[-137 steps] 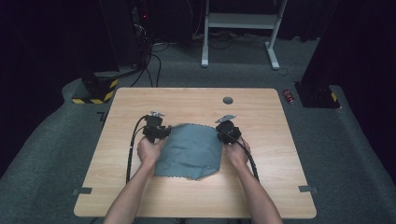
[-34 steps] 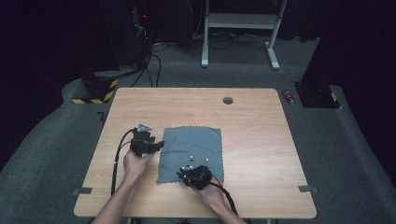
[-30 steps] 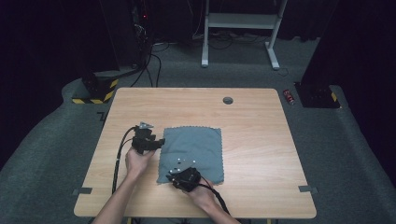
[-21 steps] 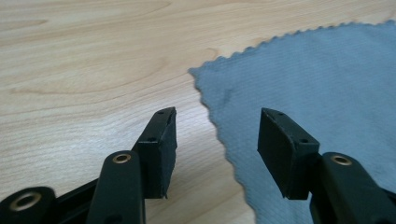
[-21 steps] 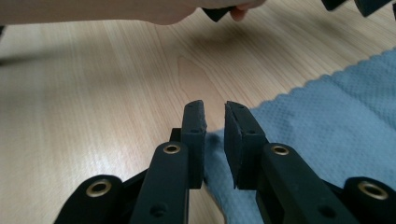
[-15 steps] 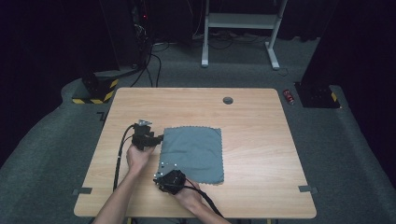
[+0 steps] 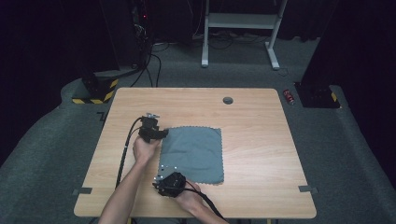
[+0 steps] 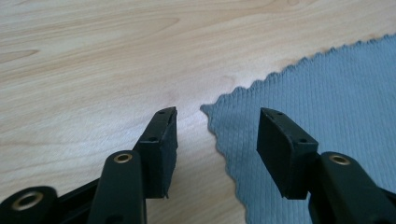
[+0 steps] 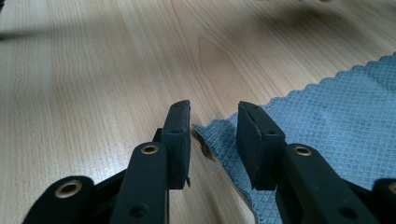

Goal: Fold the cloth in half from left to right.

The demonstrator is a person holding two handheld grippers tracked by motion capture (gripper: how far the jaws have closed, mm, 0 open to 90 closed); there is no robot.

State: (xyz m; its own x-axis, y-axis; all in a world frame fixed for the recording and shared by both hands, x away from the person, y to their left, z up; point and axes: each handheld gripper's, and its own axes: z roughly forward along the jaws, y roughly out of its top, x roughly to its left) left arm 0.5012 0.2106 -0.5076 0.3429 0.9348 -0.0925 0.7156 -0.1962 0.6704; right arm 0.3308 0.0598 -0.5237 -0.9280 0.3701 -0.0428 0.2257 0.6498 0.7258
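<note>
A grey-blue cloth (image 7: 194, 154) lies flat on the wooden table (image 7: 252, 140). My left gripper (image 7: 159, 134) is at the cloth's far left corner. In the left gripper view its jaws (image 8: 217, 135) stand open and straddle the scalloped corner of the cloth (image 8: 327, 93), low over the wood. My right gripper (image 7: 161, 182) sits at the near left corner. Its jaws (image 9: 214, 135) have just been opening, and the tip of the cloth (image 9: 336, 116) rests on the table between the pads, which do not press on it.
A dark round grommet (image 7: 228, 100) sits near the table's far edge. A red can (image 7: 289, 96) lies on the carpet at the right. A white desk frame (image 7: 238, 28) and black cables (image 7: 149, 60) stand behind the table.
My right gripper has slid left along the cloth's near edge to its near left corner, and its jaws are wider apart. The left gripper has shifted slightly toward the far left corner.
</note>
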